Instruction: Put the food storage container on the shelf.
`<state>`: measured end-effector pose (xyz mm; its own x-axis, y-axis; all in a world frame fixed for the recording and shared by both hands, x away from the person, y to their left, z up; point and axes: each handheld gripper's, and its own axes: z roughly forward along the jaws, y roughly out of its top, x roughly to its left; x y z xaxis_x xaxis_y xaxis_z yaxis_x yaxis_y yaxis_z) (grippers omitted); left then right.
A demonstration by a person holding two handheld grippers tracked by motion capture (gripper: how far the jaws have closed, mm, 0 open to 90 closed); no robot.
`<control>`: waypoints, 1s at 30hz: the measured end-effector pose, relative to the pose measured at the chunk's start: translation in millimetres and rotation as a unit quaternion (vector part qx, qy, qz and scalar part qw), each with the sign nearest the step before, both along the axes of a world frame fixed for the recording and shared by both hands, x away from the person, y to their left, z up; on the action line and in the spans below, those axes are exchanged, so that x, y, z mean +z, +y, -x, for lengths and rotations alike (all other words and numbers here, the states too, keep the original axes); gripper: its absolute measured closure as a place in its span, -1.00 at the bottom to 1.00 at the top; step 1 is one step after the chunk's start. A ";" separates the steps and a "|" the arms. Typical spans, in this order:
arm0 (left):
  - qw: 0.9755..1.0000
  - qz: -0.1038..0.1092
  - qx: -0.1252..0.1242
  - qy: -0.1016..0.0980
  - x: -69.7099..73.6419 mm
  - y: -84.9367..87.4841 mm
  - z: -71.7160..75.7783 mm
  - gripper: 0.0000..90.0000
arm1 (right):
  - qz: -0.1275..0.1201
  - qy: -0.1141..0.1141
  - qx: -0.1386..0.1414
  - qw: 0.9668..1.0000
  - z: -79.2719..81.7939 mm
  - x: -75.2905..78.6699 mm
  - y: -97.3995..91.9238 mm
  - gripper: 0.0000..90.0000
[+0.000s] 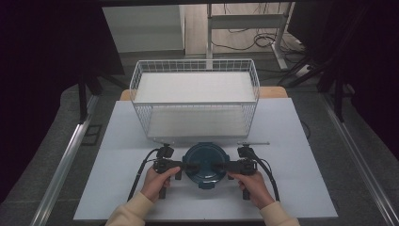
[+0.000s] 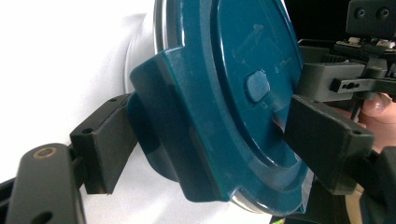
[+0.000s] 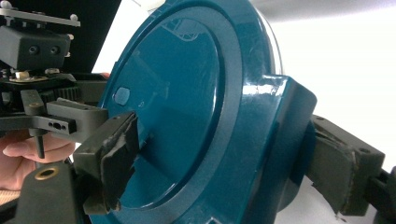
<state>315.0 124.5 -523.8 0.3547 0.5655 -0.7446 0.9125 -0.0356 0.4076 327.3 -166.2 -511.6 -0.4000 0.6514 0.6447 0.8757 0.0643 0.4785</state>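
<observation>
Item inspected: 1 round teal lidded container (image 1: 203, 165), located on the white bench (image 1: 301, 188) just in front of the white wire basket (image 1: 195, 101), between the person's 2 hands.

Left tool (image 1: 181, 165): clenched on the container's left rim tab, 1 jaw over the lid and 1 beneath. Right tool (image 1: 225, 165): clenched likewise on the opposite tab.

Judgement: the step in hand appears to be a 2-sided lift, possibly toward the basket. To do it well, keep both grips equally firm, raise both sides together and keep the lid level, since each jaw bears on a narrow tab.

Not determinable: the contents; whether the lid is latched; whether the base rests on the bench or hangs just clear. The thin rod (image 1: 253, 143) near the basket's front is too small to identify.
</observation>
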 end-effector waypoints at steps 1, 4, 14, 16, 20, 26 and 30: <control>1.000 -0.004 0.003 -0.005 1.5 0.0 1.0 -0.59 | 0.000 0.000 0.000 1.000 -0.1 0.0 0.0 -0.64; 1.000 -0.004 0.009 -0.007 3.9 2.4 2.0 -0.47 | -0.001 0.003 0.002 1.000 -0.6 0.4 -0.5 -0.62; 1.000 -0.006 0.013 -0.013 9.1 4.3 7.0 -0.35 | -0.008 0.001 0.000 1.000 -0.1 4.0 -6.4 -0.46; 1.000 -0.007 0.012 -0.018 10.8 5.0 8.8 -0.31 | -0.010 0.001 -0.006 1.000 2.0 5.4 -7.4 -0.43; 1.000 -0.008 0.014 -0.024 13.2 5.1 11.7 -0.27 | -0.020 -0.002 -0.019 1.000 5.6 5.9 -10.2 -0.37; 0.999 -0.012 0.006 -0.034 16.8 7.1 15.3 -0.21 | -0.023 -0.007 -0.018 1.000 10.0 9.6 -13.4 -0.30; 0.999 -0.011 0.007 -0.036 19.0 8.1 17.0 -0.18 | -0.025 -0.010 -0.019 0.999 12.2 12.3 -14.1 -0.25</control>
<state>298.0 132.6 -504.8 0.3986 0.5867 -0.7050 0.8811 -0.0317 0.4718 315.1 -180.3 -499.4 -0.3888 0.6333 0.6692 0.8676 0.0072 0.4972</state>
